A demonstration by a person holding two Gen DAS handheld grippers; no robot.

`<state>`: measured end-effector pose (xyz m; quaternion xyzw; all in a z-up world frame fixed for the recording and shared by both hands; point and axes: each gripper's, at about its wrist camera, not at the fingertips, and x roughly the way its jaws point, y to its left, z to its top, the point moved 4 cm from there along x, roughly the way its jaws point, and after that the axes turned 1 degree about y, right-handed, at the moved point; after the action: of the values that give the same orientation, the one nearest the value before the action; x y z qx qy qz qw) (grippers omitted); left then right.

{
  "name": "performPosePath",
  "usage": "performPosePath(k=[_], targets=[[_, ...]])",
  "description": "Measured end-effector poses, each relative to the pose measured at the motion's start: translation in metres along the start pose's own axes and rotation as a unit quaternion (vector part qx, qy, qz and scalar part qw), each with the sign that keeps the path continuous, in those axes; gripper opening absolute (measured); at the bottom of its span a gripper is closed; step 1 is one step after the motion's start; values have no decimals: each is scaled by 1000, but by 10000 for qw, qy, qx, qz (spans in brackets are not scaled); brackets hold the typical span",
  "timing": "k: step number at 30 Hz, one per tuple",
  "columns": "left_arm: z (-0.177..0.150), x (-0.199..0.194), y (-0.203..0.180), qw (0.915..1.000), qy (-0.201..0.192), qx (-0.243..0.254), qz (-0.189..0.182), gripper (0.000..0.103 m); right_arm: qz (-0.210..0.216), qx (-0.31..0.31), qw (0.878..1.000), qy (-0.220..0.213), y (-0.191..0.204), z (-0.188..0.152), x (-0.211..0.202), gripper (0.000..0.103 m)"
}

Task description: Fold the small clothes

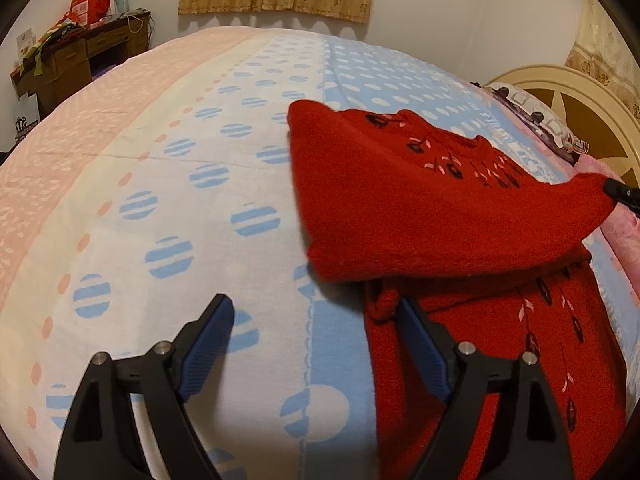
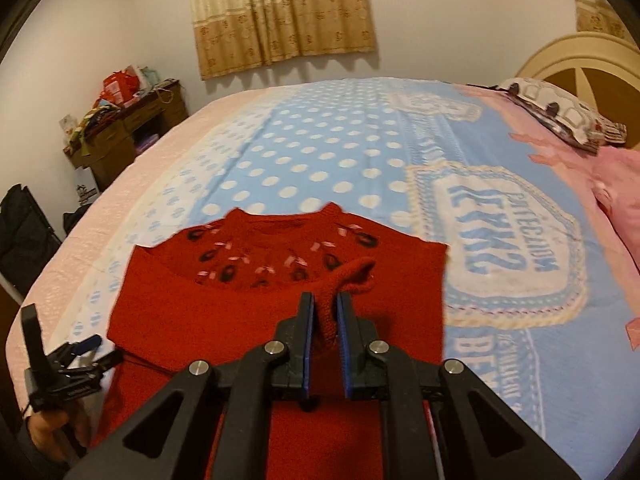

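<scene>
A small red knit sweater [image 1: 440, 216] with dark and pink embroidery lies on the bed. One sleeve is folded across its chest. It also shows in the right wrist view [image 2: 256, 312]. My right gripper [image 2: 325, 304] is shut on the red sleeve cuff [image 2: 352, 276] and holds it over the sweater's body; it shows at the right edge of the left wrist view [image 1: 622, 194]. My left gripper [image 1: 316, 312] is open and empty just above the blanket, its right finger at the sweater's left edge. It shows at the lower left of the right wrist view [image 2: 86, 346].
The bed is covered by a blue, white and pink dotted blanket [image 1: 200, 200]. A patterned pillow [image 2: 560, 116] and a cream headboard [image 1: 568, 112] stand at the right. A cluttered wooden desk [image 2: 128, 132] stands by the far wall. Pink fabric [image 2: 616, 184] lies at the right.
</scene>
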<state>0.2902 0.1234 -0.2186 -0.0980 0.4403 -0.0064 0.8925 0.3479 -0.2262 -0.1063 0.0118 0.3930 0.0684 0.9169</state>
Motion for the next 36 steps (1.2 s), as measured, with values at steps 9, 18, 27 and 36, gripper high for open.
performPosePath(k=[9,18,27,36], targets=[[0,2,-2,9999,56,75,66,90,-335,349,9986,191,-49,-20,15,0],[0,-1,0,10000,27,31,26,90,-10,919,9932,710,-81,-52,34,1],[4,-18,7,9992,-336,-229,-31,90,443,1007,9927,492,-75,-41,32,69],[22,-22,2,9995,-246,-169,52,90,-11,212,9941,1064,-55,-42,70,12]])
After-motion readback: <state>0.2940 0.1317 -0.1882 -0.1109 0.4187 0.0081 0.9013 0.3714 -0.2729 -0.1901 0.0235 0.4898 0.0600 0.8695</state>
